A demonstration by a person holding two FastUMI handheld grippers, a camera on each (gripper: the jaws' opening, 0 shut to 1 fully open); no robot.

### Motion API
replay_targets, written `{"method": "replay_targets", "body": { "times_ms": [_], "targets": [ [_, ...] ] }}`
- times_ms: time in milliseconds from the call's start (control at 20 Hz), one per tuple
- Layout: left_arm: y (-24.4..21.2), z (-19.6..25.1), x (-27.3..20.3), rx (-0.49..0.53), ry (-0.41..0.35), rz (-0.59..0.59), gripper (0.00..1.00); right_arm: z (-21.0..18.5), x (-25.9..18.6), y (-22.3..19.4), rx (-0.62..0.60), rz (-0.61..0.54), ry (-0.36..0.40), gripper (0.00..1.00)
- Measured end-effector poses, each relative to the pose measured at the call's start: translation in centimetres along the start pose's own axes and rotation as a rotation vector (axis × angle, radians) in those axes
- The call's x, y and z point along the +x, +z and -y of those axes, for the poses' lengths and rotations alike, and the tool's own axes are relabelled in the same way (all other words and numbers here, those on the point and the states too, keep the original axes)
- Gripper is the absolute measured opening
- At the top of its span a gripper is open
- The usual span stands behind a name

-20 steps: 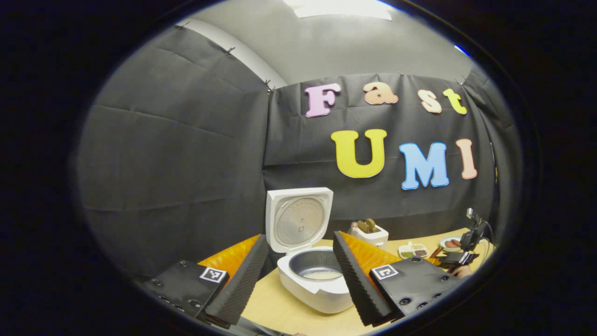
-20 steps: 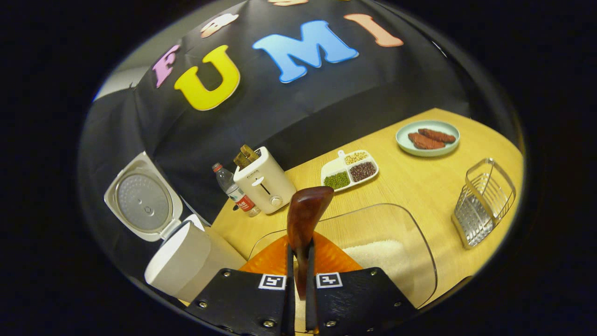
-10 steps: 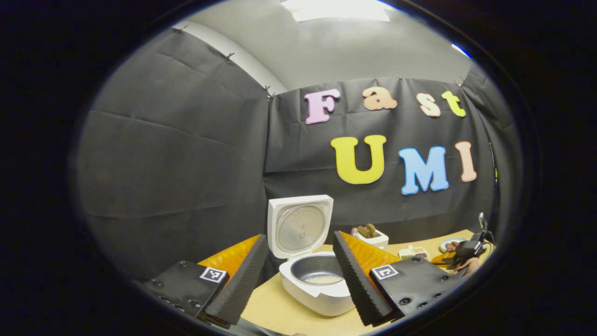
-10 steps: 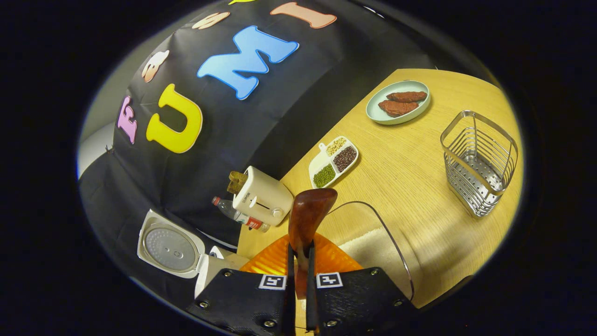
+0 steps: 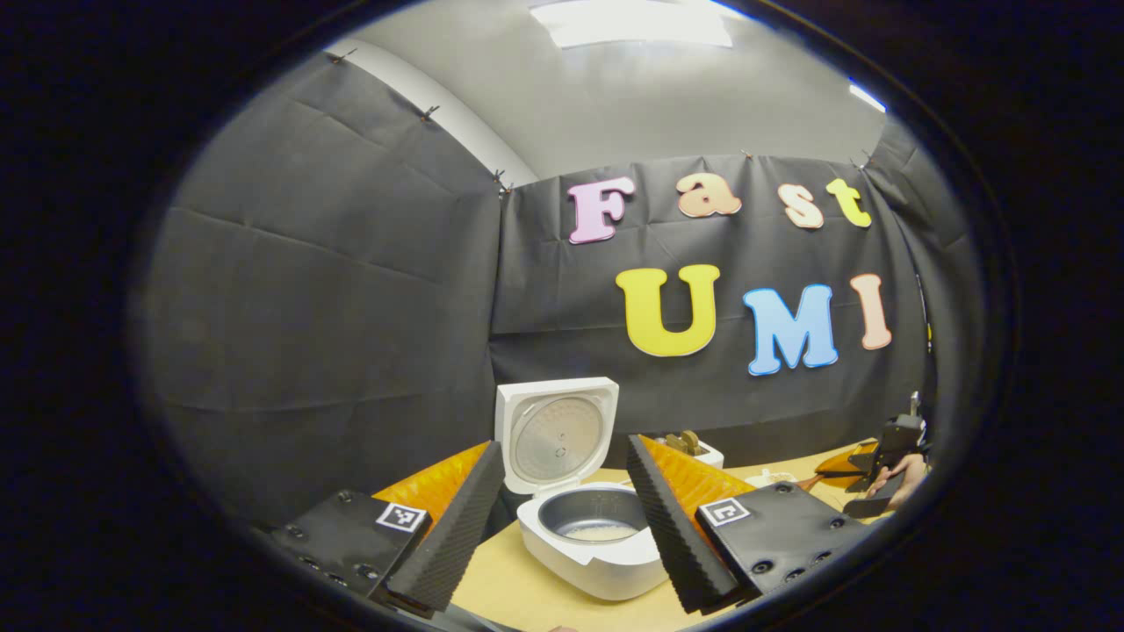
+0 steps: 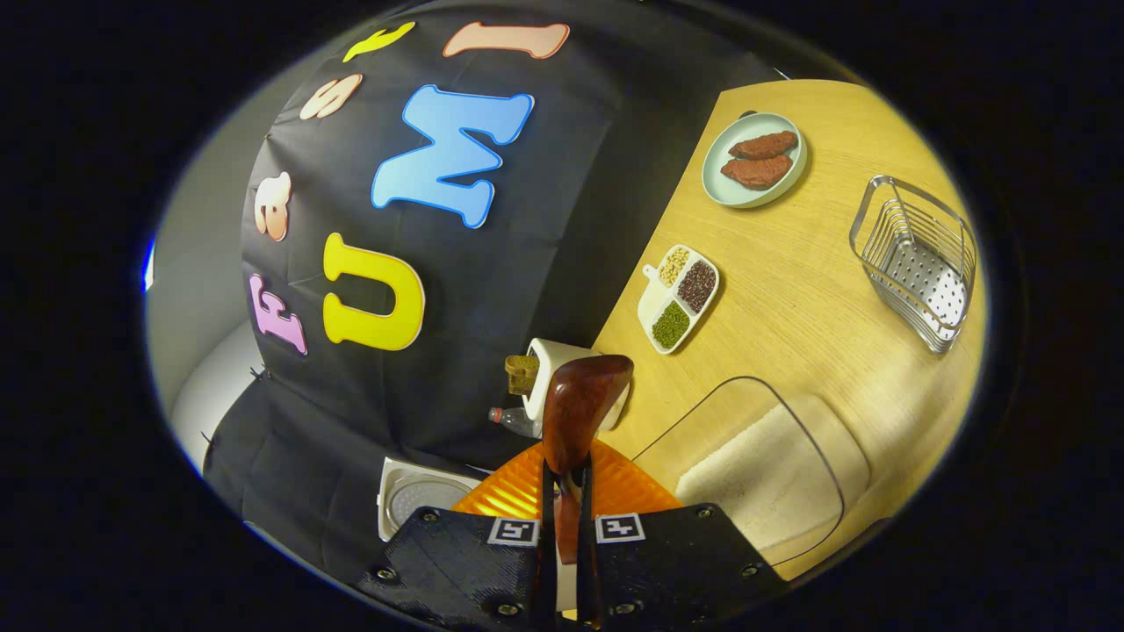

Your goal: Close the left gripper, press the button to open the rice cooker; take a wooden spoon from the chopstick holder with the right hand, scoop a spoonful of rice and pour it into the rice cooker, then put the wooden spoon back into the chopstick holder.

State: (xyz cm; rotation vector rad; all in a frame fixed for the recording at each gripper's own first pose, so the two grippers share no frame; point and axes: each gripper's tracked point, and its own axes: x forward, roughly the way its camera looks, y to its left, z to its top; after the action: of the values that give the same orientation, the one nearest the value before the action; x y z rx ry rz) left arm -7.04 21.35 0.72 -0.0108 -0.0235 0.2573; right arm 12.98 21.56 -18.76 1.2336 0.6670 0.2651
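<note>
Right gripper (image 6: 562,491) pinches the reddish-brown wooden spoon (image 6: 575,408); left gripper (image 5: 562,518) fingers spread; best lower it upright into the perforated steel chopstick holder (image 6: 918,263).

The spoon (image 6: 580,408) is dark reddish wood, polished to a gloss. The table (image 6: 808,290) has a pale, matt wood grain. The rack (image 6: 918,263) is shiny metal wire with a perforated base. The rice cooker (image 5: 584,544) has a smooth white plastic shell, a dull grey metal pot and a brushed metal lid plate. The tub (image 6: 773,474) of rice is clear plastic. The wall cloth (image 5: 334,298) is matt and creased.
</note>
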Motion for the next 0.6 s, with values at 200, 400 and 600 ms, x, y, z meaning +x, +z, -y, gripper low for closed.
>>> {"method": "replay_targets", "body": {
  "times_ms": [200,400,600],
  "targets": [
    [-0.6,-0.8,-0.4,-0.002,0.007,-0.011,0.97,-3.4,0.9,-1.6,-0.028,-0.035,0.051,0.09],
    [-1.0,-2.0,-0.6,-0.019,0.028,-0.017,0.97,-7.4,2.4,-3.8,-0.069,-0.065,0.109,0.09],
    [-1.6,-3.2,-1.2,-0.029,0.056,-0.034,0.97,-11.0,4.4,-6.7,-0.137,-0.122,0.154,0.09]
  ]
}}
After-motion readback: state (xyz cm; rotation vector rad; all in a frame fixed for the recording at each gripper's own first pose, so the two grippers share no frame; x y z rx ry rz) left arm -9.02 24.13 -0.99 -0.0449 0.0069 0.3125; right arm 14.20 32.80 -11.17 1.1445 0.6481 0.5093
